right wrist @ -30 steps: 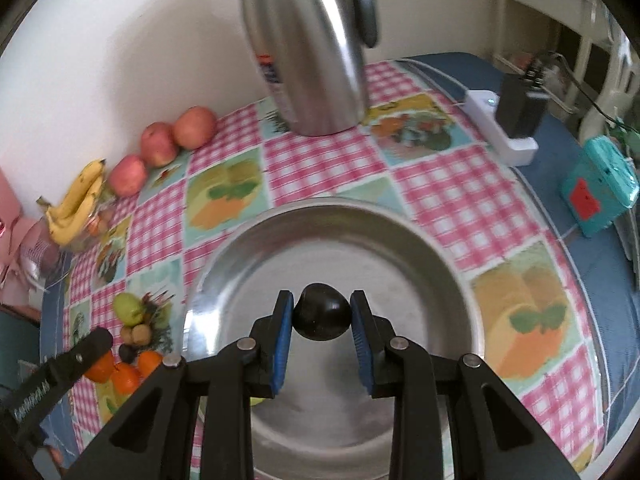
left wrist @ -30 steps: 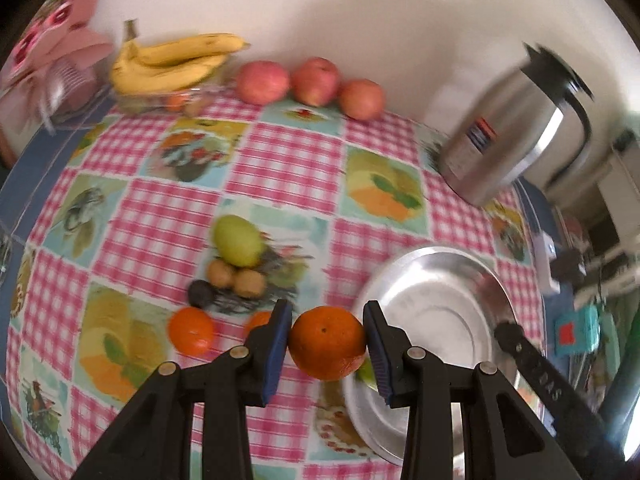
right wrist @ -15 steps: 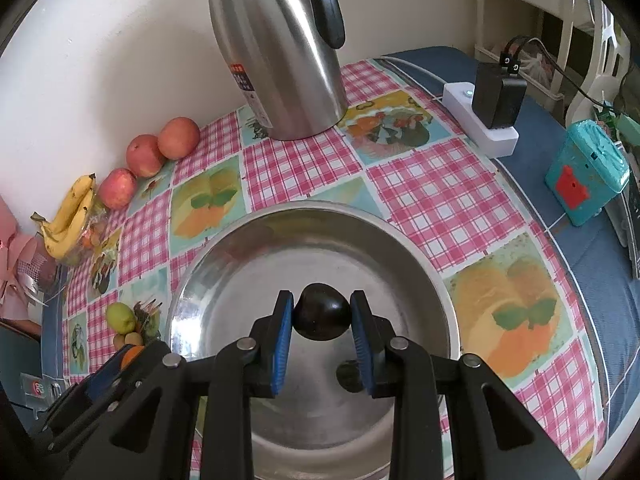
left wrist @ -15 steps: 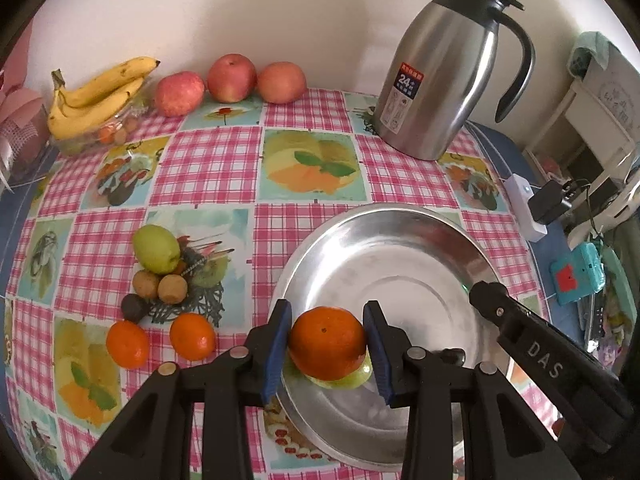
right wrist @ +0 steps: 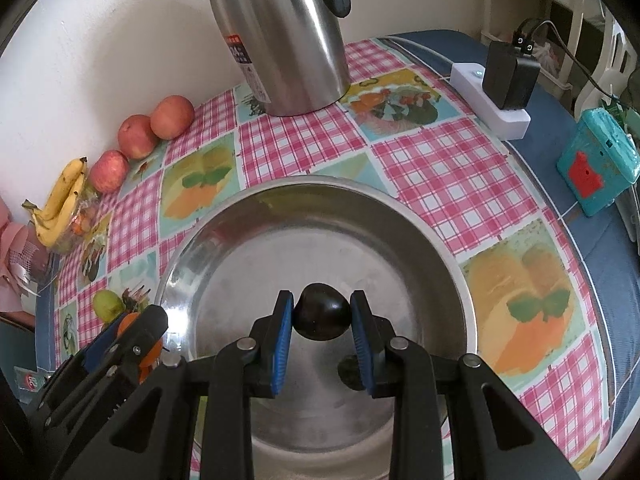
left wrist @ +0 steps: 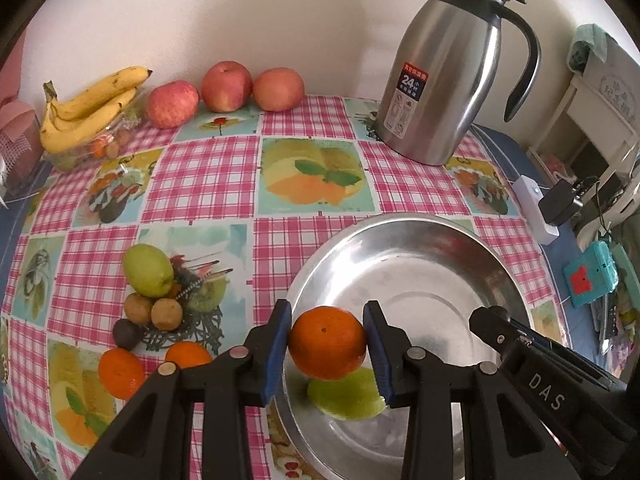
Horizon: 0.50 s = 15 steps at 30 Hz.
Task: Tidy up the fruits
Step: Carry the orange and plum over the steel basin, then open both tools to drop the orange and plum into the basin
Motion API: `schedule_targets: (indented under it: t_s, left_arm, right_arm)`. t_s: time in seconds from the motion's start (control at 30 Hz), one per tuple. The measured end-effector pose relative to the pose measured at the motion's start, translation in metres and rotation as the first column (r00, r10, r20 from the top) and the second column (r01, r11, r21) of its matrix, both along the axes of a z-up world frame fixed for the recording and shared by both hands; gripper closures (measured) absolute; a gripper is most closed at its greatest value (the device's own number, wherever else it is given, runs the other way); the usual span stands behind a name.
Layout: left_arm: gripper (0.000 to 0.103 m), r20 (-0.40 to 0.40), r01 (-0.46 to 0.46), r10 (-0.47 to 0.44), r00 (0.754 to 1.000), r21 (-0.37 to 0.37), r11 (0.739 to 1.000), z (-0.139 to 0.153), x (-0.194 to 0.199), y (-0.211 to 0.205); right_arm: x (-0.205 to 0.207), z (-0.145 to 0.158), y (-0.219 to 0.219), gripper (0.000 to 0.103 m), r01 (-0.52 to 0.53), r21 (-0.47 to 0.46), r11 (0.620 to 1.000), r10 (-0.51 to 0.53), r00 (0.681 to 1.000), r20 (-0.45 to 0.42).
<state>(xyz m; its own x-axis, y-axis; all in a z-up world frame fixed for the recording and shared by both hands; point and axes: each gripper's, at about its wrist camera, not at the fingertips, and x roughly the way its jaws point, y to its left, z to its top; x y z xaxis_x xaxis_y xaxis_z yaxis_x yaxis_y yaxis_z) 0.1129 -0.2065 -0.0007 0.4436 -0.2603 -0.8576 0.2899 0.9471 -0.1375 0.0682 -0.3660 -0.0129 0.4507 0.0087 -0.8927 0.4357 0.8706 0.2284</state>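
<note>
Steel gleams under both sets of tongs: the wide bowl [left wrist: 404, 256] sits on the checked surface [left wrist: 200, 176], and each pair holds a fruit above it. The left tongs [left wrist: 326, 346] are clenched on an orange [left wrist: 327, 343] over the bowl's near left rim, with a green fruit [left wrist: 346, 396] lying in the bowl just beneath it. That green fruit shows only in the left view, as do the loose fruits left of the bowl: a green pear-like fruit [left wrist: 147, 270], two small brown ones [left wrist: 160, 312], a dark plum [left wrist: 126, 334] and two more oranges [left wrist: 120, 372]. The right view alone shows what the right tongs [right wrist: 322, 318] grip: a dark plum [right wrist: 321, 317] pinched between the blue pads [right wrist: 283, 336] above the bowl's middle, with its shadow on the metal below. In the left view the right tongs appear only as a black bar at the lower right, their load hidden. Both views share the steel jug [left wrist: 448, 76], three apples [left wrist: 226, 86] and bananas [left wrist: 86, 108] against the wall. Compared with a second ago, the left tongs have carried the orange from the surface beside the loose fruits to over the bowl, while the right pair keeps the plum over the bowl much as before.
</note>
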Motion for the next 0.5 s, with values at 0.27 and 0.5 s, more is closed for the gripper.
schedule_targets:
  t_s: [0.27,0.5]
  left_arm:
    - [0.063,-0.004,0.007,-0.007,1.0,0.013,1.0,-0.0017,-0.0003,-0.002]
    - [0.063,-0.015,0.009,-0.008,1.0,0.02,1.0,-0.0031,0.0004,-0.0016]
  right_arm:
    - [0.001,-0.0008,0.0008,0.073,0.001,-0.002,1.0,-0.001,1.0,-0.01]
    - [0.002,-0.0039,0.0009,0.073,-0.003,0.002,1.0,0.003,1.0,-0.024]
